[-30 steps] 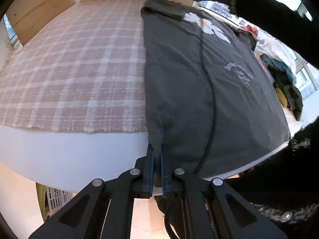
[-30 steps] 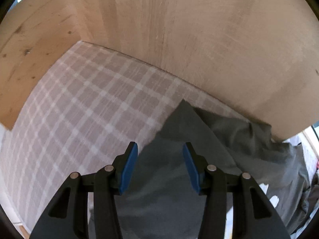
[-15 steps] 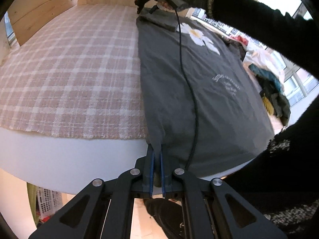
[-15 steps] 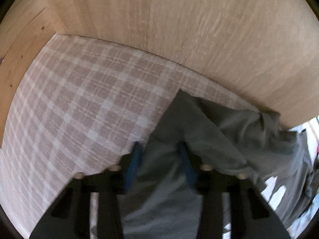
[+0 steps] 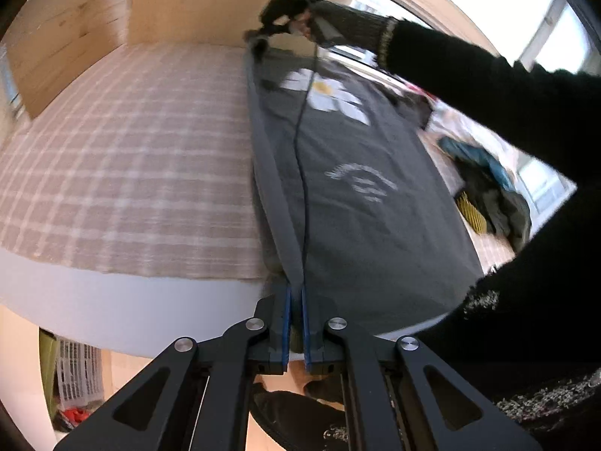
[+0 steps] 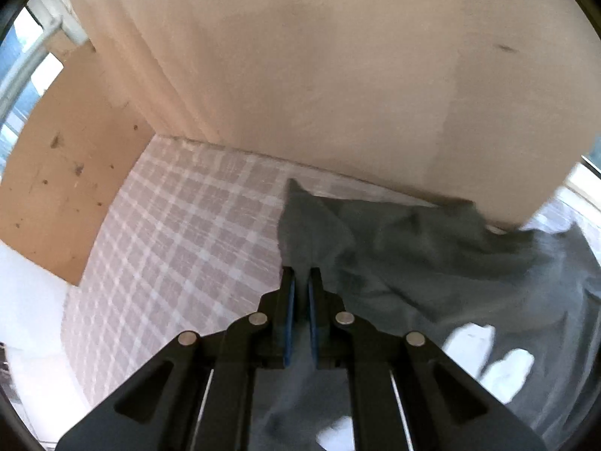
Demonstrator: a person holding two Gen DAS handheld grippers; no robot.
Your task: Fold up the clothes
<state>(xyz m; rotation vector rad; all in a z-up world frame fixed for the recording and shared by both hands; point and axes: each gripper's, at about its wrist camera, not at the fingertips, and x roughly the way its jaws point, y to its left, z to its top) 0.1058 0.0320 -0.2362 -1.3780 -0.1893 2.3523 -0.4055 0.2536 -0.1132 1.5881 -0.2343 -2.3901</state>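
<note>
A dark grey T-shirt point(image 5: 357, 188) with a white flower print lies along a bed with a pink plaid cover point(image 5: 131, 158). My left gripper point(image 5: 296, 297) is shut on the shirt's near left corner at the mattress edge. The left edge is lifted into a taut band up to the far corner. There a hand in a dark sleeve point(image 5: 450, 71) holds my right gripper point(image 5: 259, 43). In the right wrist view the right gripper point(image 6: 300, 282) has its jaws closing tight, pads pressing on the far corner of the T-shirt point(image 6: 413, 255), raised off the plaid cover point(image 6: 188, 233).
Wooden walls point(image 6: 319, 75) enclose the bed's far end and left side. A heap of other clothes point(image 5: 488, 195) lies on the right of the bed. A white basket point(image 5: 79, 372) stands on the floor below the mattress edge.
The right gripper's jaws went from open around the far corner to shut on it. Both grippers rose, lifting the shirt's left edge into a taut strip.
</note>
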